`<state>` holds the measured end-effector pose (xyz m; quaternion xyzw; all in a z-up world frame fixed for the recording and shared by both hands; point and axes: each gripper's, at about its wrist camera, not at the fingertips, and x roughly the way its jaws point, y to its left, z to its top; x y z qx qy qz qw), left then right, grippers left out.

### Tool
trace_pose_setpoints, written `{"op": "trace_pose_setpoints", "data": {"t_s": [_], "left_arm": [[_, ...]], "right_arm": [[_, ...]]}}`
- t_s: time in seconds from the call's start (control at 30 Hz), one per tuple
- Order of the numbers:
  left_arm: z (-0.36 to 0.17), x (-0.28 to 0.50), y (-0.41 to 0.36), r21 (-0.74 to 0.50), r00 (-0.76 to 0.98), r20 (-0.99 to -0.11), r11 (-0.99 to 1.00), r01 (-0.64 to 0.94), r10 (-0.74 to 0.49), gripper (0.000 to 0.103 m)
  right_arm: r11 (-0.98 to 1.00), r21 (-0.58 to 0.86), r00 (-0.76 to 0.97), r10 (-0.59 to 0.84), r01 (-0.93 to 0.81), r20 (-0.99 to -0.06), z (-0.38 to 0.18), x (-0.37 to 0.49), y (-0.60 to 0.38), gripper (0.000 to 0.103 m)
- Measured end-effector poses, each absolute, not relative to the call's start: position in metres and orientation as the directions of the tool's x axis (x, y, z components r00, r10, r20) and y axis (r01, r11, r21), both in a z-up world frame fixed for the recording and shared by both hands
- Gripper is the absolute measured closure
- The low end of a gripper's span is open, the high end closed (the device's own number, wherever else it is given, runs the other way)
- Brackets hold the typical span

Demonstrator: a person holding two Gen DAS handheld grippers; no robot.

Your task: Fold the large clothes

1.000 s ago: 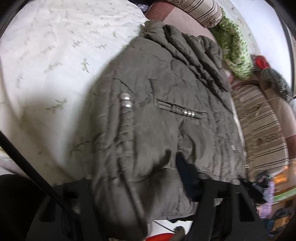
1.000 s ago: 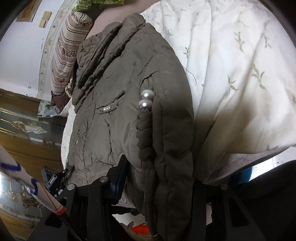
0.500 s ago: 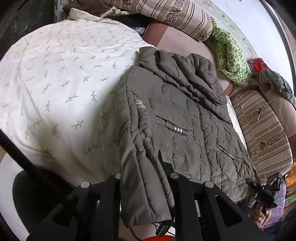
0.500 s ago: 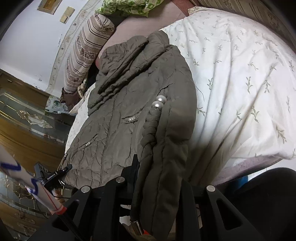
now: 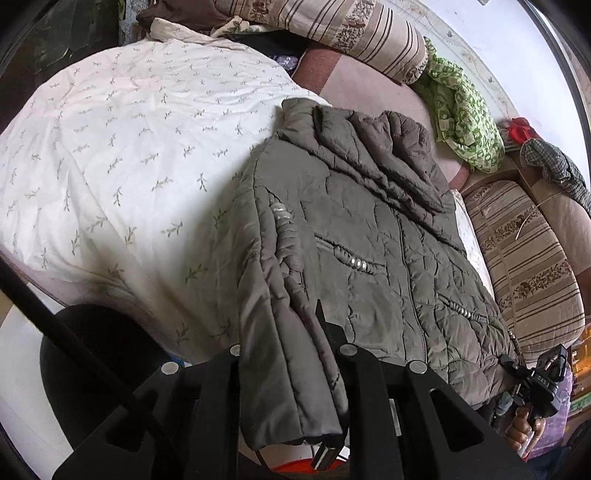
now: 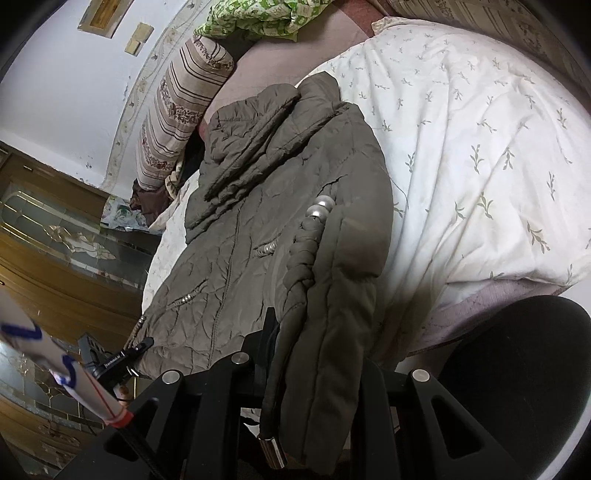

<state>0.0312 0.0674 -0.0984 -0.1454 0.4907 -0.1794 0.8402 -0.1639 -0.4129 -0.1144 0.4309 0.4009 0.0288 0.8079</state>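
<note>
Your left gripper [image 5: 291, 373] is clamped on the hem of the olive quilted jacket [image 5: 369, 240], and your right gripper [image 6: 314, 373] likewise pinches that hem. Ahead of both grippers the jacket lies spread over the white leaf-print duvet [image 5: 129, 155]; beyond it rests a striped bolster [image 5: 332, 26].

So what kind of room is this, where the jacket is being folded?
Most likely a bedroom in a home. The olive padded jacket lies on a bed spread with a white leaf-print quilt, striped bolster pillows sit along the wall, and a wooden cabinet with glass doors stands beside it.
</note>
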Motion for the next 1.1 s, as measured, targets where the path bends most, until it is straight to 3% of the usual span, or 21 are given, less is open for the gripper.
{"op": "trace_pose_setpoints", "data": {"t_s": [1.1], "left_arm": [[-0.013,0.069,0.018,-0.217,0.616,-0.725,0.951,0.221,-0.308,0.088]], "right_arm": [[0.706,0.676,0.732,0.344,0.212,-0.589,-0.038,-0.095,-0.428,0.085]]}}
